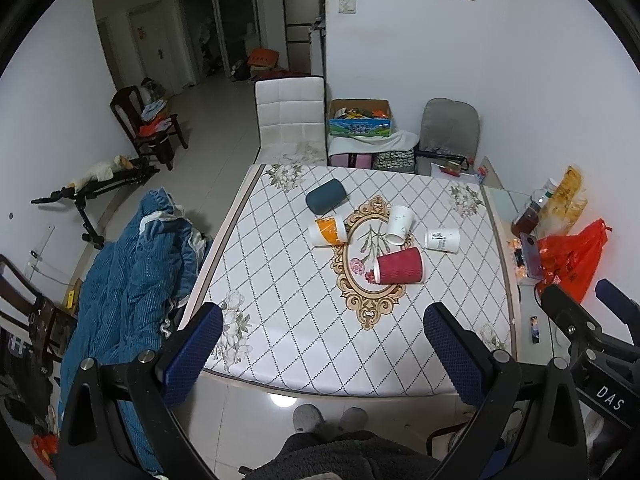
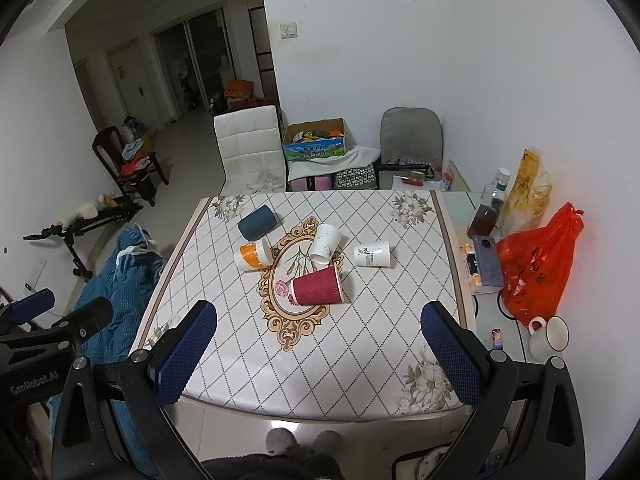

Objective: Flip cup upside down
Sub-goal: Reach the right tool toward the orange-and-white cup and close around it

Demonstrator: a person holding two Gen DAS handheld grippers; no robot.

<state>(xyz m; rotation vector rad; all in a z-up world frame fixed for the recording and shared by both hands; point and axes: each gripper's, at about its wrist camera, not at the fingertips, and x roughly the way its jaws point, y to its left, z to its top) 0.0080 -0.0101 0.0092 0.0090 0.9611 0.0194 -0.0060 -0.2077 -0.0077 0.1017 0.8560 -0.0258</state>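
Several cups lie on their sides on the patterned table (image 1: 280, 300): a red ribbed cup (image 1: 399, 266) (image 2: 318, 286), an orange and white cup (image 1: 328, 231) (image 2: 253, 255), a dark blue cup (image 1: 326, 196) (image 2: 257, 222), a white cup (image 1: 399, 225) (image 2: 326, 243) and a white printed cup (image 1: 442, 240) (image 2: 372, 254). My left gripper (image 1: 322, 356) is open and empty above the table's near edge. My right gripper (image 2: 318, 354) is open and empty too, well short of the cups.
A red plastic bag (image 2: 536, 268), a phone (image 2: 487, 260), bottles (image 2: 486, 212) and a white mug (image 2: 550, 334) stand on the glass side table at right. A blue quilt (image 1: 128, 280) lies left of the table. A white chair (image 1: 290, 120) and a cardboard box (image 1: 360, 118) stand behind.
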